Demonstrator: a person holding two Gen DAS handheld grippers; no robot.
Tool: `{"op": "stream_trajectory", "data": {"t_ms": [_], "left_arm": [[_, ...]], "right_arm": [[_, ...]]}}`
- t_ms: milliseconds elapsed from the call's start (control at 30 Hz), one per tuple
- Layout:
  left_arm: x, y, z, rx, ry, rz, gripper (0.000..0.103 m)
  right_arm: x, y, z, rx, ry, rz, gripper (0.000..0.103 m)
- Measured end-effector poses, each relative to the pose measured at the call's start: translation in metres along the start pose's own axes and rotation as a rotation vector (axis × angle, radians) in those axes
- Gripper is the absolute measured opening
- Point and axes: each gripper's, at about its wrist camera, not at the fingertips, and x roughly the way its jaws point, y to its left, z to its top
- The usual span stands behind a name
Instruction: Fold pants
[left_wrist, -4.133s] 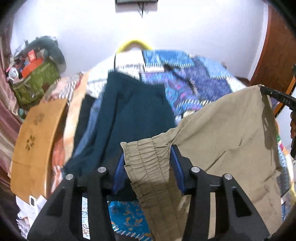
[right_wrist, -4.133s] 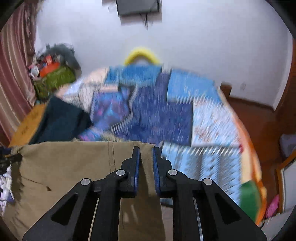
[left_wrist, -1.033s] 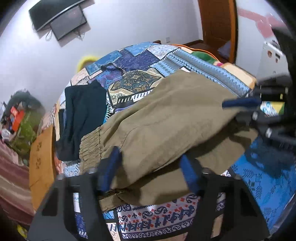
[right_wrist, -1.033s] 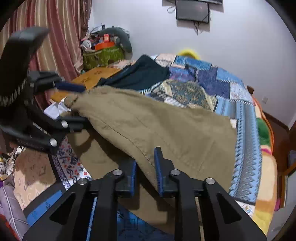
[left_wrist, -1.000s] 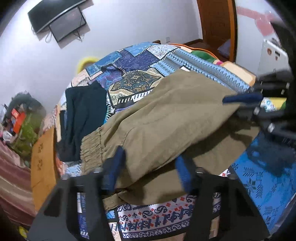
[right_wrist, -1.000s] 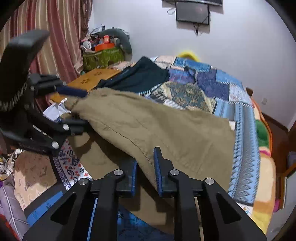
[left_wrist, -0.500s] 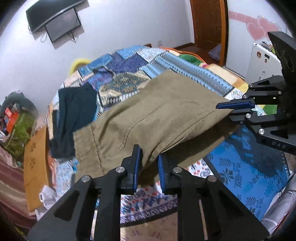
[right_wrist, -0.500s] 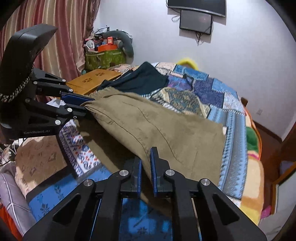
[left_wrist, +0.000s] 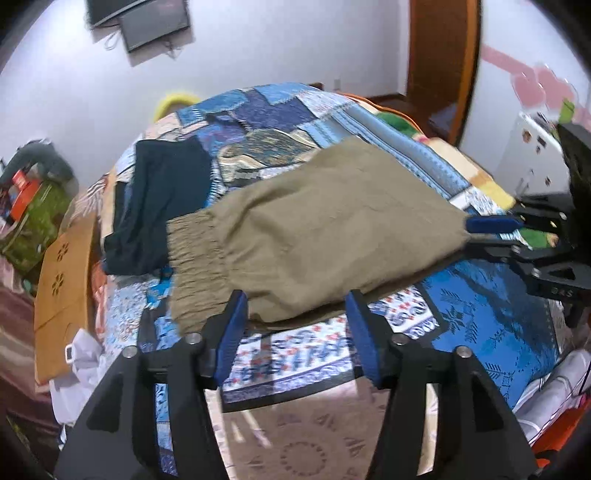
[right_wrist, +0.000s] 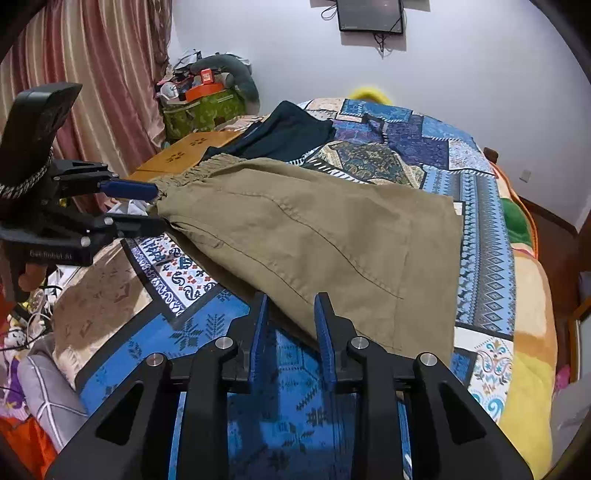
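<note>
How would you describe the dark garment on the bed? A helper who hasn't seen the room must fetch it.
Start at the bed with the blue patchwork quilt. On its curtain side, beside the wooden board, lies the dark teal folded garment, just past the elastic waistband of the khaki pants. It is plain and nearly black, unlike the patterned quilt and tan pants.

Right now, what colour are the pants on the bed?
Khaki, an olive-tan colour, plain with no pattern. The pants show best in the right wrist view, spread across the patchwork bedspread.

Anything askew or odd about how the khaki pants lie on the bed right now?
The khaki pants lie folded but diagonal across the patchwork bedspread, near corner overhanging the lower layer. Both grippers, left and right, have just opened. Nothing damaged.
</note>
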Motion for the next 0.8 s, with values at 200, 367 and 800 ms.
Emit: {"op": "stream_trajectory", "data": {"t_ms": [200,367,800], "left_arm": [[-0.011,0.042,0.010,-0.122,-0.033,0.037,0.075],[0.003,0.068,0.012,-0.210,-0.001,0.018,0.086],[0.048,0.074,-0.004,-0.280,0.070,-0.034,0.061]], "right_arm": [[-0.016,-0.003,0.012,0.029,-0.060,0.010,0.027],[-0.009,-0.006,0.027,0.071,-0.088,0.023,0.034],[0.062,-0.008,0.028,0.190,0.053,0.107,0.035]]}}
